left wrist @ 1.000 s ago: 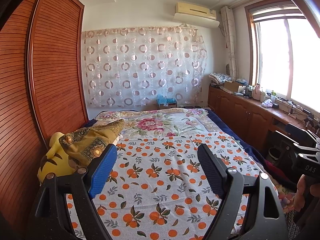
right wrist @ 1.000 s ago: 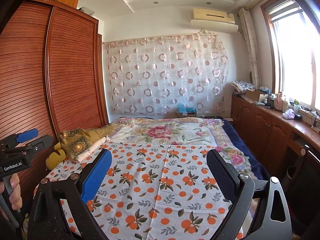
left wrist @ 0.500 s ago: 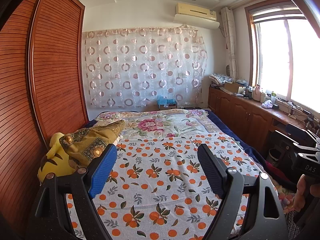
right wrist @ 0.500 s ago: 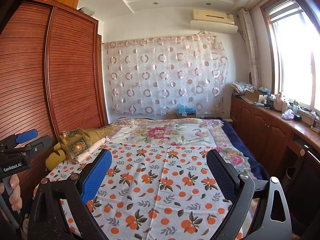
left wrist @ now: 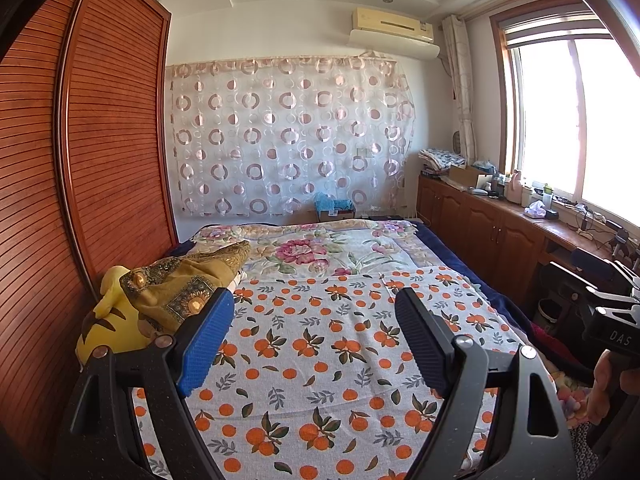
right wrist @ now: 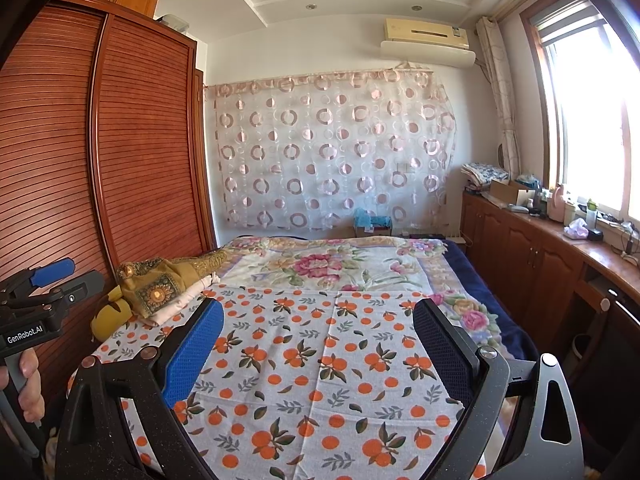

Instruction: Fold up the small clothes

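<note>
Nothing moved since earlier frames. Left gripper and right gripper: fingers released, empty, above bed. White orange-print cloth flat on bed; judged light, limp; take hold at near corners.
</note>
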A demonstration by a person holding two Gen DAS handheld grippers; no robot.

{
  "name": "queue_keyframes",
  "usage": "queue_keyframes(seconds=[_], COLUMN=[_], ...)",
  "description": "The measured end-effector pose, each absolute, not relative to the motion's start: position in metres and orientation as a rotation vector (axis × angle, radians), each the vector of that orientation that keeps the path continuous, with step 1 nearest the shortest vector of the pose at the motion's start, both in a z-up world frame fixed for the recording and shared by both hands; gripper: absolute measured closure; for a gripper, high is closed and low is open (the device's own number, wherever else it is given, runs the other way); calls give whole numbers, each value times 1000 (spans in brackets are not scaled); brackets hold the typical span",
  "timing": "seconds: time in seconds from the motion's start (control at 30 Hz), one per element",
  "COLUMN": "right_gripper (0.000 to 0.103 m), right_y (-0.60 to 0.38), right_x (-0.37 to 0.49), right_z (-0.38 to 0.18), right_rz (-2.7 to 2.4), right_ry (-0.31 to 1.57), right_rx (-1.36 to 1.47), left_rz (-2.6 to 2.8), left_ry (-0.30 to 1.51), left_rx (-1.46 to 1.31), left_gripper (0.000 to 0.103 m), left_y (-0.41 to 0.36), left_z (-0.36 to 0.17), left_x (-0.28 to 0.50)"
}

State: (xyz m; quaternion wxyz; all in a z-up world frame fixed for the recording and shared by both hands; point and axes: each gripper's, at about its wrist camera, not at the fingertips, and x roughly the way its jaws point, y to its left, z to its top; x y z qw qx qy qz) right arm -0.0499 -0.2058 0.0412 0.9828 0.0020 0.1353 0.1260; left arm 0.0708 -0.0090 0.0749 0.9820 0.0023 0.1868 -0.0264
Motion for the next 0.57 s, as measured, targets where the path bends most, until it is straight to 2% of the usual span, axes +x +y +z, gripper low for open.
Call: queue_keyframes(seconds=[0.57], right_gripper=[7], right_y=[-206], right_x=[-50], right_z=[42], right_rz=[252], right_ry=[273], right_rx=[7], left_rz=[-52], left_ry=[375], left_rx=[4], left_gripper=[20], left_y=[-9], left_z=[74], left_x=[70])
